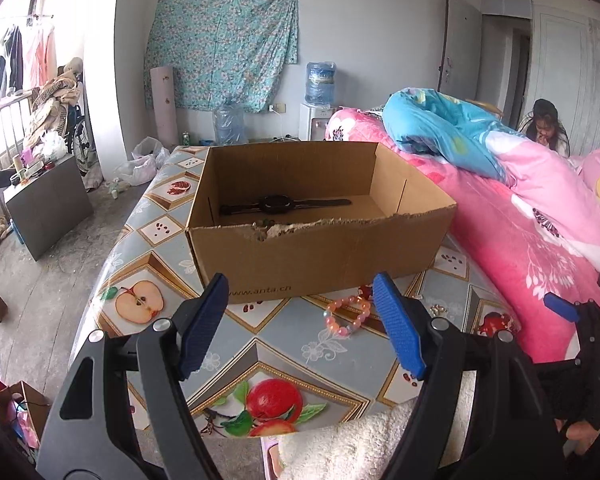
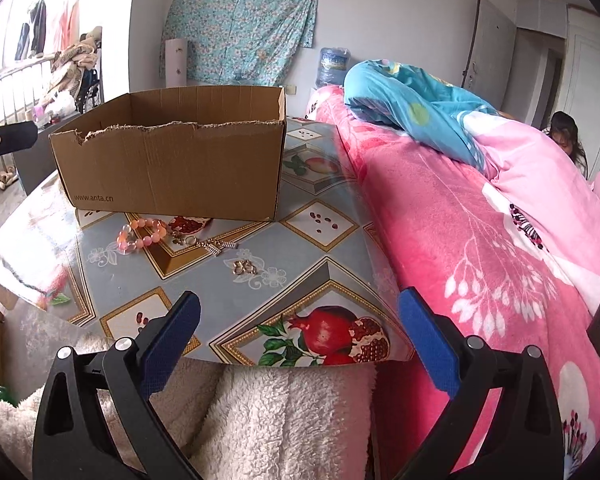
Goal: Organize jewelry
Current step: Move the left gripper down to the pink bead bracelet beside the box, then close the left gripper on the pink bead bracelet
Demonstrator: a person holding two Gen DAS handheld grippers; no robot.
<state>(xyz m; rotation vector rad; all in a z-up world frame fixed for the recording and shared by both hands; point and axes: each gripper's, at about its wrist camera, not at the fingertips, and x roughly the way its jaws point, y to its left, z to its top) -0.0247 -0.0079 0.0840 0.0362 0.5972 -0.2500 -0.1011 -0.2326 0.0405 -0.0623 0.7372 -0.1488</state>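
Closest to my cameras is a cream fleecy fabric [image 2: 260, 412], bunched just under both pairs of tongs. My left tongs [image 1: 300, 320] stand wide apart with nothing between their blue pads, and my right tongs [image 2: 300, 340] gape just as wide, empty too.

The open brown cardboard box [image 1: 320, 252] with its torn front rim sits on the fruit-patterned surface [image 1: 284, 344]. Inside the box, on its floor, lies a black wristwatch [image 1: 276, 203] stretched flat. Just in front of the box, touching the surface, is a pink and orange beaded bracelet [image 2: 142, 234]. Beside it, further along the front of the box, lies a silvery chain piece [image 2: 210, 245], and a little nearer to me than that, a small cluster of gold rings [image 2: 244, 267]. To the right of the box a pink flowered quilt [image 2: 480, 240] is heaped on the bed.
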